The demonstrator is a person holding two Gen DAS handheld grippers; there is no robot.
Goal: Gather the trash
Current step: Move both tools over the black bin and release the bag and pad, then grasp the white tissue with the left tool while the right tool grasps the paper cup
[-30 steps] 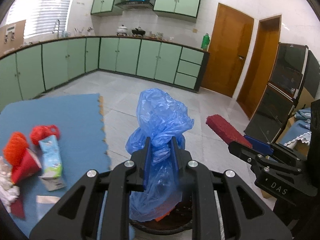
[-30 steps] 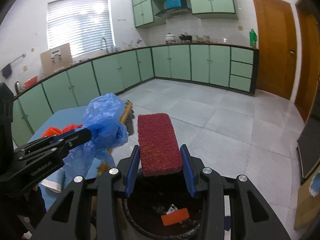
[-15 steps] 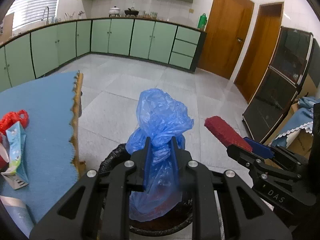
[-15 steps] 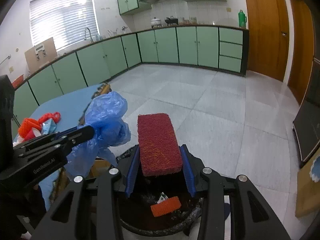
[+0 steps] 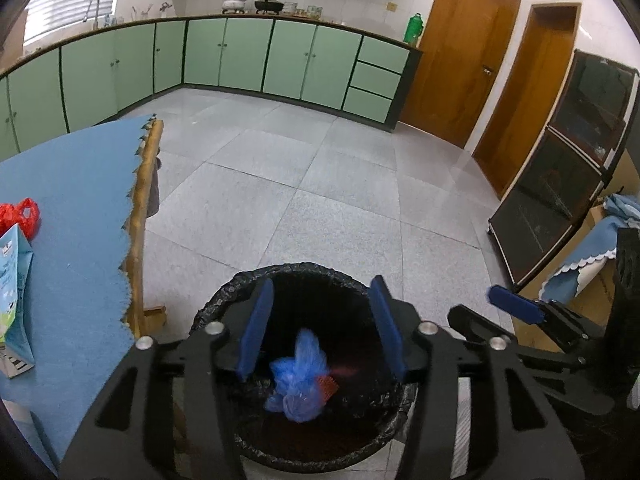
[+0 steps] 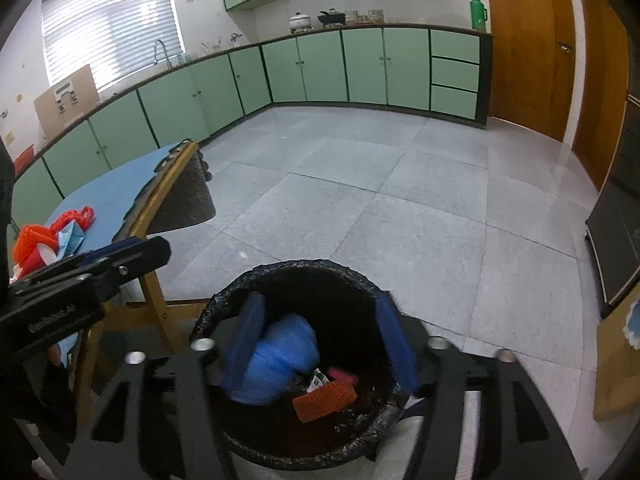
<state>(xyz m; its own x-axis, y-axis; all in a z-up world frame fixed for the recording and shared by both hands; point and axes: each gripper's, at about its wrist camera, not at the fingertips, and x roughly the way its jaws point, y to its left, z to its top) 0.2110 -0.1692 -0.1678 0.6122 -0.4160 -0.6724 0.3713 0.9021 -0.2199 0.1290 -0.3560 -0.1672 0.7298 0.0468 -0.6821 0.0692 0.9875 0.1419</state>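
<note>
Blue plastic bag [image 6: 276,364], crumpled in bin [image 6: 304,270]

A blue-topped table [image 5: 76,208] carries a red bag [image 5: 18,216] and a pale blue carton [image 5: 14,292] touching it. Just beside the table, a bin [image 6: 280,276] stands on the tiled floor [image 5: 320,184].
</note>
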